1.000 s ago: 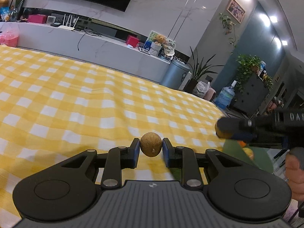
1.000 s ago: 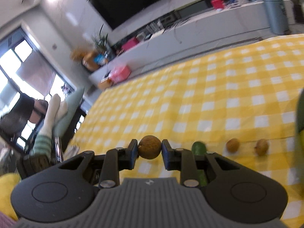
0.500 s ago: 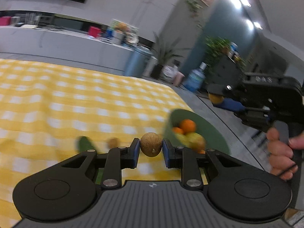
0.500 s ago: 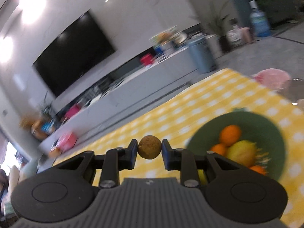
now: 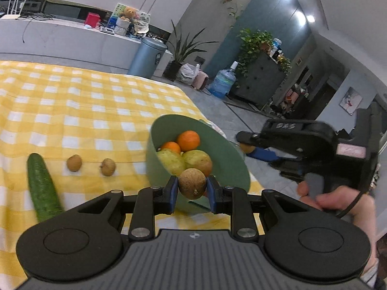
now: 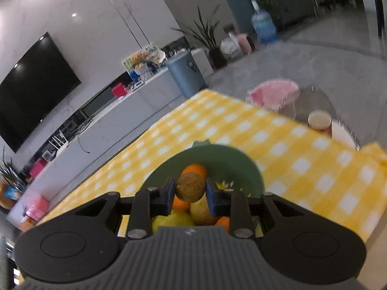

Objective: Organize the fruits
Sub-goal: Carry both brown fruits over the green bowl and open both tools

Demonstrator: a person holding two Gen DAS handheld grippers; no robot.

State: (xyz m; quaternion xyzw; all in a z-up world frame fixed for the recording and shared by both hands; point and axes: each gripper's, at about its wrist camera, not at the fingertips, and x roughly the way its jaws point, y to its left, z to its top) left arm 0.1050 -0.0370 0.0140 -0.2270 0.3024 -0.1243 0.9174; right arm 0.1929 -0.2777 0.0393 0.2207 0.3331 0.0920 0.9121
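Left wrist view showed the left gripper (image 5: 192, 189) clamped on a small round brown fruit with a dry, matte skin (image 5: 192, 186), its blue-padded jaws pressing the fruit from both sides. Just beyond and slightly below those jaws sat the pale green plastic bowl (image 5: 217, 142), already holding two oranges (image 5: 188, 141) and a couple of yellow-green pears (image 5: 197, 160). From where I stood, the left fruit hung at the bowl's near rim, so the drop looked to be a short push forward.

The right gripper (image 6: 189, 191) was likewise closed on a second small round brown fruit (image 6: 190, 186), and in its own view that fruit hung directly above the bowl's (image 6: 251, 169) contents, so I judged this hand the nearer to letting go. Seen from the left wrist, the right gripper (image 5: 246, 142) reached in from the bowl's far right side, a person's hand (image 5: 338, 200) on its grip.

Out on the yellow-and-white checked tablecloth (image 5: 84, 111), two more small brown fruits (image 5: 74, 162) lay side by side to the left of the bowl, well apart from both grippers. A long dark green cucumber (image 5: 42, 186) lay further left, its long axis running away from the camera.
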